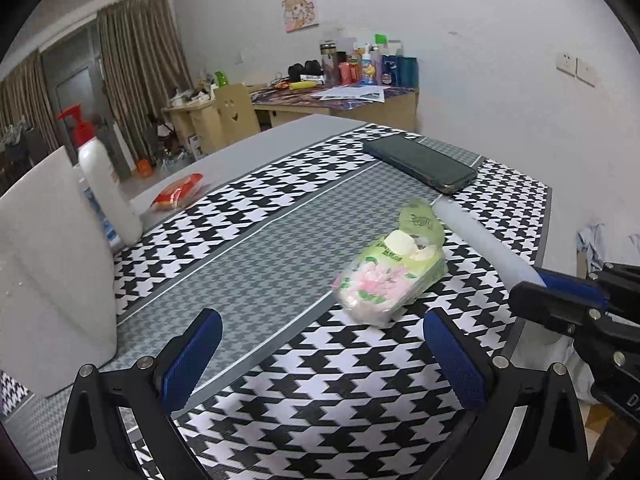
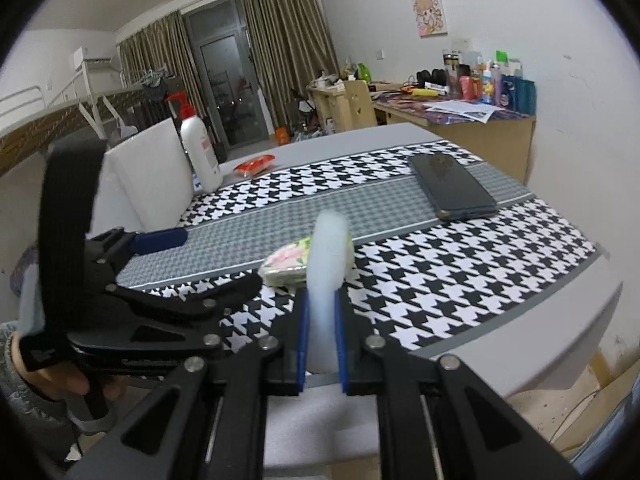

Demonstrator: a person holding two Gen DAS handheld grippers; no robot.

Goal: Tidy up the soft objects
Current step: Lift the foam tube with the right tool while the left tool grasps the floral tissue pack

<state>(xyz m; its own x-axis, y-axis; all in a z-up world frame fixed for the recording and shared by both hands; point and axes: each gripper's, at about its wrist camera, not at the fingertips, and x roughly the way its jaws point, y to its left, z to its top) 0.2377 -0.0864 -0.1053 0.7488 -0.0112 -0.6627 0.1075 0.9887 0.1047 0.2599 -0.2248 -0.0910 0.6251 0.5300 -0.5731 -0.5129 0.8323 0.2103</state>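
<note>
A green floral tissue pack (image 1: 394, 270) lies on the houndstooth table mat, just ahead and right of my open, empty left gripper (image 1: 322, 356). My right gripper (image 2: 322, 312) is shut on a white foam piece (image 2: 328, 264) and holds it above the mat, in front of the tissue pack (image 2: 286, 262). In the left wrist view the foam piece (image 1: 476, 236) reaches in from the right, held by the right gripper (image 1: 560, 292). The left gripper (image 2: 172, 264) shows at the left of the right wrist view.
A white foam block (image 1: 48, 264) and a white pump bottle (image 1: 106, 184) stand at the left. A red packet (image 1: 178, 192) lies behind them. A dark phone (image 1: 422, 162) lies at the far right of the mat. The table edge (image 2: 560, 344) runs close on the right.
</note>
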